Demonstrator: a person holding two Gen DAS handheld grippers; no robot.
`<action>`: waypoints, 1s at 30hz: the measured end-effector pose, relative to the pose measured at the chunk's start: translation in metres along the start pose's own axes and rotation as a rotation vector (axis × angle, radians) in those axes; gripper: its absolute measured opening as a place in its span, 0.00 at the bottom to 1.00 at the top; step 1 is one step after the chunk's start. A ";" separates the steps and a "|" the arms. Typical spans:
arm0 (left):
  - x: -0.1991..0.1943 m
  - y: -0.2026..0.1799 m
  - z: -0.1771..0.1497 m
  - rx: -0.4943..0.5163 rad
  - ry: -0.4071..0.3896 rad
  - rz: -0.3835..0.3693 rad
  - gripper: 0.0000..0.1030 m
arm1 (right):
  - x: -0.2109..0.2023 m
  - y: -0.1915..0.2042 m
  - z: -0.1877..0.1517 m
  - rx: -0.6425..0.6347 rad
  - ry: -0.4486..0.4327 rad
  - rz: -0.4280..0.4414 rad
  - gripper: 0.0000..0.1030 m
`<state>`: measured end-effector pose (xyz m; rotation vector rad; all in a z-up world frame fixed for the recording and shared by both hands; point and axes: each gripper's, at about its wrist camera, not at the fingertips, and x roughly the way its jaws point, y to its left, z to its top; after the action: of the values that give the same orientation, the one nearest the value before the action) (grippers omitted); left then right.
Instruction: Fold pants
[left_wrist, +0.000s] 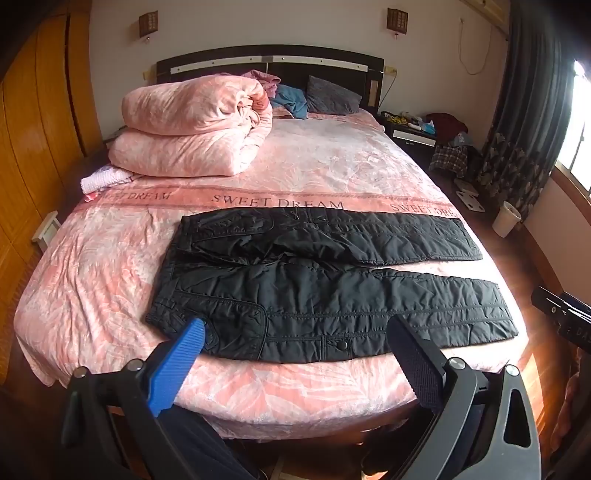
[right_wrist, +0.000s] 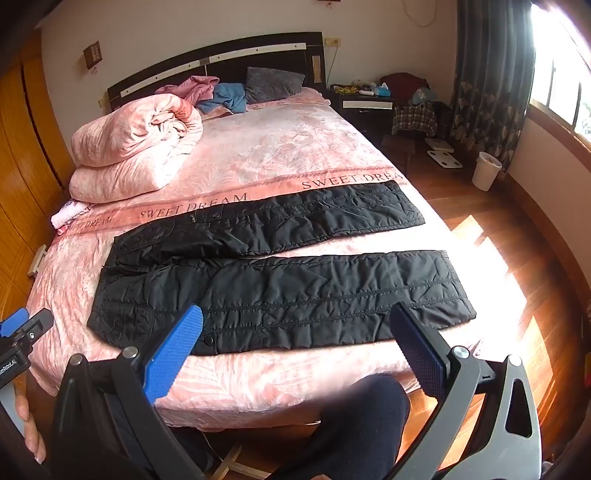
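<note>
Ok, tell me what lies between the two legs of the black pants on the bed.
Only a bare strip of the pink bedsheet separates the legs of the black pants, widening toward the cuffs; the right wrist view shows it best.

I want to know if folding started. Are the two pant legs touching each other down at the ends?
Apart. In the right wrist view a strip of pink bedspread shows between the far leg and the near leg toward the cuffs.

You face a bed (left_wrist: 332, 173) with a dark headboard (left_wrist: 269, 61) set against a pale wall (left_wrist: 258, 22). Wooden wardrobe panels (left_wrist: 33, 147) line your left. A nightstand (right_wrist: 364, 105), patterned curtain (right_wrist: 487, 74) and bright window (right_wrist: 561, 96) stand to your right. Sunlight falls on the wooden floor (right_wrist: 509, 258).
</note>
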<state>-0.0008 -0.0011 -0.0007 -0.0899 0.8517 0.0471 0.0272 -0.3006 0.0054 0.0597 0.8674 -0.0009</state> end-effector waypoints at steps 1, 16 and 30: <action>0.000 0.000 0.000 0.000 0.000 0.000 0.97 | 0.000 0.000 0.000 0.000 -0.001 0.001 0.98; -0.003 -0.003 0.003 0.000 0.000 0.001 0.97 | 0.001 0.000 0.000 0.000 0.000 0.000 0.98; -0.004 -0.008 0.003 0.002 -0.001 0.001 0.97 | 0.001 0.000 0.000 0.000 0.002 -0.002 0.98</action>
<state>-0.0008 -0.0084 0.0051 -0.0874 0.8505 0.0473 0.0280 -0.3001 0.0043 0.0587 0.8696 -0.0021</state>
